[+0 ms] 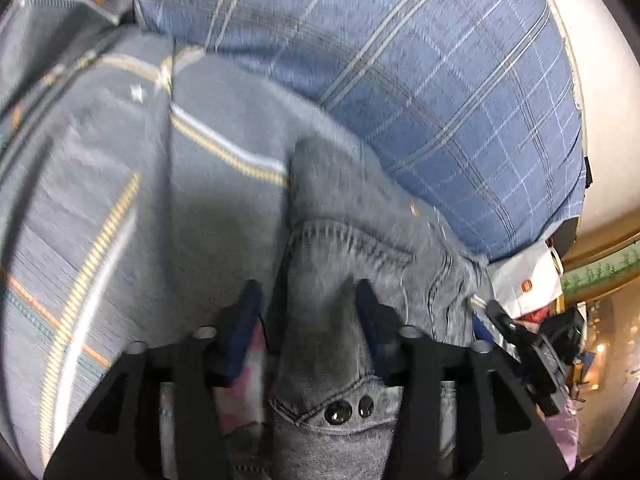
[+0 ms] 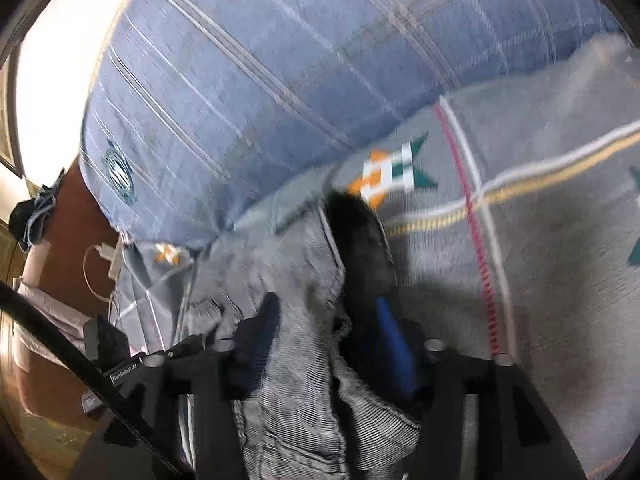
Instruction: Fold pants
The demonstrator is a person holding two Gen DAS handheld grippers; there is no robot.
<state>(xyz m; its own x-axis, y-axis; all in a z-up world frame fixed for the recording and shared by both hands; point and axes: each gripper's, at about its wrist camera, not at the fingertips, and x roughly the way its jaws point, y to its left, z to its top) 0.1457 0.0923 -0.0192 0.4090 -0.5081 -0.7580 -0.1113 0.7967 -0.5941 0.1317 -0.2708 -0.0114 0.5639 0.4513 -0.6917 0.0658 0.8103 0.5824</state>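
Note:
The pants are grey-blue jeans. In the left wrist view the jeans (image 1: 340, 216) run up between my fingers, with a seamed pocket edge and two dark rivet buttons near the camera. My left gripper (image 1: 308, 300) is shut on a thick fold of denim. In the right wrist view the jeans (image 2: 296, 360) hang bunched between the fingers, with a dark inner opening above. My right gripper (image 2: 328, 320) is shut on that denim. The other gripper's black body (image 1: 532, 344) shows at the right of the left wrist view.
The jeans lie on a bed with a grey patterned cover (image 1: 100, 200) with yellow and white stripes (image 2: 540, 240). A blue plaid pillow (image 1: 400, 60) lies just beyond (image 2: 260, 80). A white charger and cable (image 2: 108, 260) sit at the bed's left edge.

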